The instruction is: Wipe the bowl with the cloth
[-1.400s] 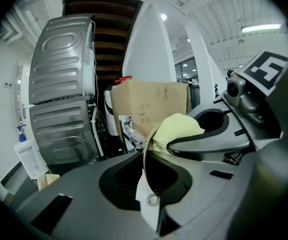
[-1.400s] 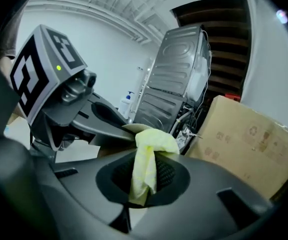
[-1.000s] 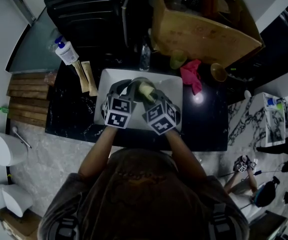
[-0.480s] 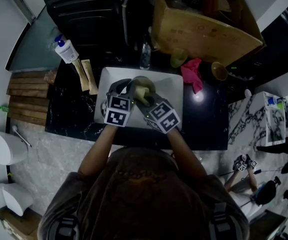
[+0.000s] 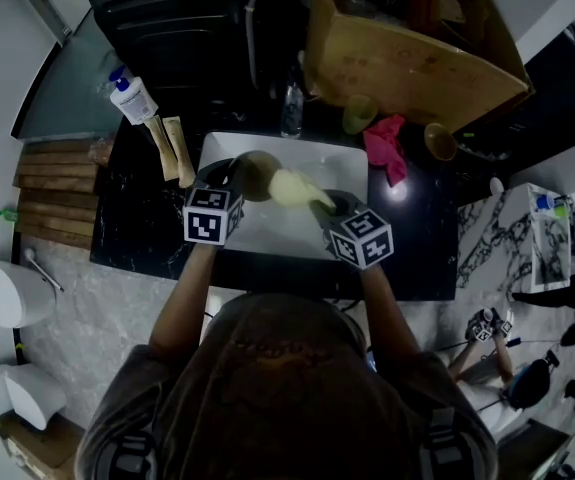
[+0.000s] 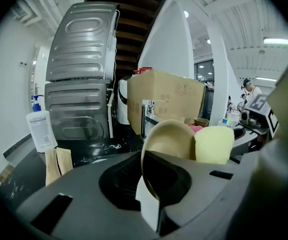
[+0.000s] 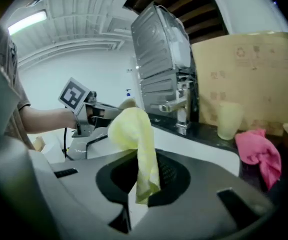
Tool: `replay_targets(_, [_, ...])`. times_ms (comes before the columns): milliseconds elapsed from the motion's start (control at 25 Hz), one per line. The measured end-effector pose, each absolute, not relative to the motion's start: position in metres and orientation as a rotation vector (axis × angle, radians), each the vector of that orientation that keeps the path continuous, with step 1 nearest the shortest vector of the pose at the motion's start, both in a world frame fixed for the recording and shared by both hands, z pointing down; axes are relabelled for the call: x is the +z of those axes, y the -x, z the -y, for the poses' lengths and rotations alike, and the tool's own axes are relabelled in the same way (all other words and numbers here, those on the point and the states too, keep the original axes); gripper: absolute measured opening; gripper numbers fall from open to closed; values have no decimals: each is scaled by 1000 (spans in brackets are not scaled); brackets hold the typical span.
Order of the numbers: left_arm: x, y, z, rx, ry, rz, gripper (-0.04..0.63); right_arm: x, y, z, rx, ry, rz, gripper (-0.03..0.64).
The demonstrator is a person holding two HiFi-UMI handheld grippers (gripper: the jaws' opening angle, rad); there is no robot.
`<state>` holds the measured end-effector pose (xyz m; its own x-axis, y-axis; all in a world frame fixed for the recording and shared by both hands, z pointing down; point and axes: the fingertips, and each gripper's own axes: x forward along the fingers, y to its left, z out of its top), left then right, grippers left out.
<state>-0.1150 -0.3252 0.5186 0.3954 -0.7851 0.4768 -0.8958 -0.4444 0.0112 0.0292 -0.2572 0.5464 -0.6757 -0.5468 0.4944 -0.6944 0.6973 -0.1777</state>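
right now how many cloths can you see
2: a yellow cloth in the right claw, over the sink, and a pink cloth on the counter right of the sink. Others may be hidden.

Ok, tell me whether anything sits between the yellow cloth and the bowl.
Nothing visible does. The cloth in the right gripper reaches the bowl, which the left gripper holds by its rim above the sink.
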Motion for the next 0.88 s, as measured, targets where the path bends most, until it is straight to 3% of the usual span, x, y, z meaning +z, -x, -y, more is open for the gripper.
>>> replay_targets(360, [512, 117, 323, 540, -2414, 1492, 18, 548, -62, 267, 581, -1219, 2485, 18])
replay_targets(680, [439, 105, 314, 249, -2703, 1619, 17, 475, -65, 278, 268, -1447, 2661, 18])
replay_targets(880, [385, 102, 298, -106, -2863, 1697, 17, 437, -59, 270, 28, -1525, 2756, 18])
